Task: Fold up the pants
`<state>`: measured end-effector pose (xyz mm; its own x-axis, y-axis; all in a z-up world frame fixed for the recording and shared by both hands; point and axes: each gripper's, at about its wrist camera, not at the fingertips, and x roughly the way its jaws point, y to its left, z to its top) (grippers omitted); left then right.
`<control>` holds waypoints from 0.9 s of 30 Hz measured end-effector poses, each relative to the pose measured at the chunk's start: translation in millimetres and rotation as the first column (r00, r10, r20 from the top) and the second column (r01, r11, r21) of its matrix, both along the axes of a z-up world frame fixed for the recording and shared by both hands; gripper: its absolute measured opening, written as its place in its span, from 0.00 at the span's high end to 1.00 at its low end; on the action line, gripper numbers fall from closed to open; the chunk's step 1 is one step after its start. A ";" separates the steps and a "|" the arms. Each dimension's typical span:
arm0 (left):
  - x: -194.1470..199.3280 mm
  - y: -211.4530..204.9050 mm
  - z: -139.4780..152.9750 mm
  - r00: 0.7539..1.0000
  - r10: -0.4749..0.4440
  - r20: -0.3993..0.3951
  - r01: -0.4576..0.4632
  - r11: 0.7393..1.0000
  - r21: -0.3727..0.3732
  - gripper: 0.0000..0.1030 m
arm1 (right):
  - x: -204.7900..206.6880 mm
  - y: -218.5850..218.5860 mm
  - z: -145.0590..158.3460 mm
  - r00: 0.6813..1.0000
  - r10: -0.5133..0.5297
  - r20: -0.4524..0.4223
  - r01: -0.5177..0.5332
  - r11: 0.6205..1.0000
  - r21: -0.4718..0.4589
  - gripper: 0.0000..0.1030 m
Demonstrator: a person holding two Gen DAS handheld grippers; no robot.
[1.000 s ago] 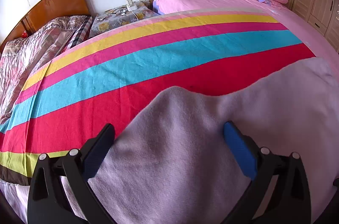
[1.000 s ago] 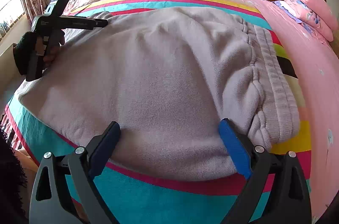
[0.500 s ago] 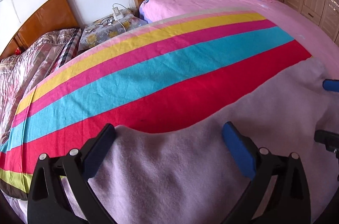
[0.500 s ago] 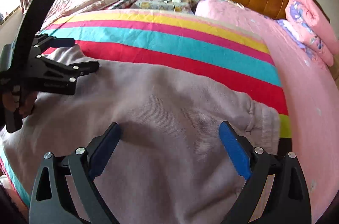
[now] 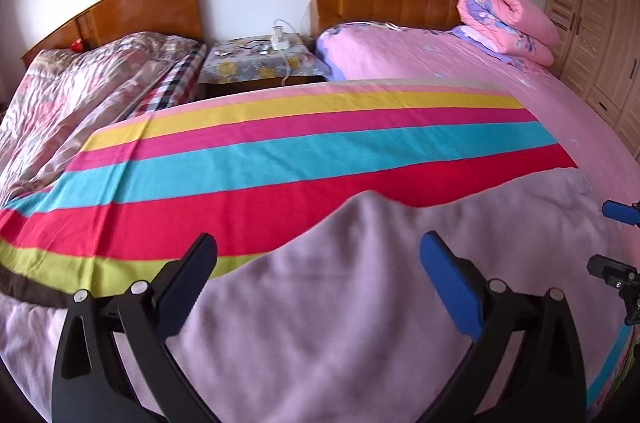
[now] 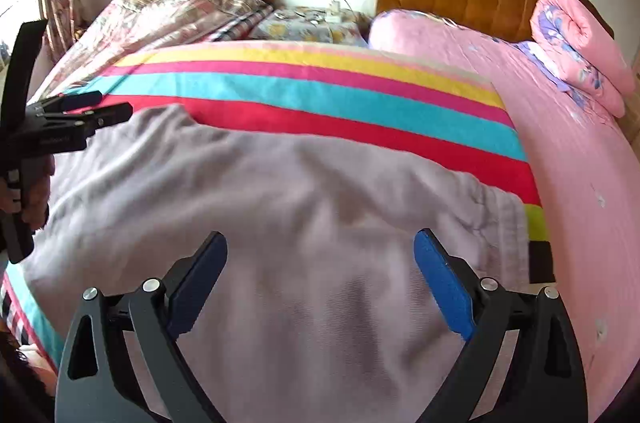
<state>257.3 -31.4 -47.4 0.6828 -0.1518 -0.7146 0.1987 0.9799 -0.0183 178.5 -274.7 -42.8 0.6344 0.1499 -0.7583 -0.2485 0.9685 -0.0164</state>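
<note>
Across the striped blanket (image 5: 280, 159) lie soft, floppy lilac pants (image 6: 280, 207); my left tongs (image 5: 316, 283) and right tongs (image 6: 320, 279) gape empty, so I'd pinch the waistband (image 6: 508, 223).

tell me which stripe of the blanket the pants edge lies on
The red stripe: the pants overlap only it, while the turquoise, magenta and yellow stripes lie farther up, uncovered.

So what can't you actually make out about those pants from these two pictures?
- Near hem of the pants: left wrist view, cut off by the bottom edge and the left gripper.
- Pants surface: right wrist view, motion-blurred, so fold layers are unclear.
- Right gripper contact with the cloth: cannot tell.
- Items on the nightstand: too small.
</note>
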 end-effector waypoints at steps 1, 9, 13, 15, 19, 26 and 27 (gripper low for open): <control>-7.7 21.7 2.6 0.999 0.039 -0.003 -0.039 0.999 -0.004 0.02 | -1.8 21.3 3.8 0.998 0.055 0.004 -0.055 0.998 0.003 0.12; -85.1 179.9 6.7 0.955 0.296 -0.019 -0.296 0.955 0.024 0.02 | -10.6 185.9 -21.9 0.922 0.378 -0.081 -0.381 0.924 -0.031 0.11; -142.4 278.3 9.6 0.882 0.472 -0.014 -0.472 0.881 -0.034 0.02 | -13.6 217.0 -29.8 0.924 0.362 -0.122 -0.373 0.924 -0.084 0.11; -172.6 329.1 8.7 0.819 0.573 -0.021 -0.573 0.817 -0.066 0.02 | -17.4 234.6 -23.0 0.924 0.373 -0.086 -0.380 0.921 -0.082 0.11; -220.4 417.6 2.7 0.692 0.719 -0.057 -0.720 0.683 -0.124 0.02 | -25.9 305.3 -7.8 0.850 0.526 -0.028 -0.527 0.849 -0.043 0.11; -253.8 469.2 -18.9 0.629 0.761 -0.157 -0.776 0.603 -0.185 0.02 | -42.4 465.2 -28.7 0.611 0.791 -0.048 -0.791 0.606 -0.082 0.11; -254.1 468.2 -19.3 0.638 0.754 -0.156 -0.769 0.611 -0.187 0.02 | -36.3 480.4 -32.6 0.596 0.800 -0.063 -0.803 0.594 -0.055 0.12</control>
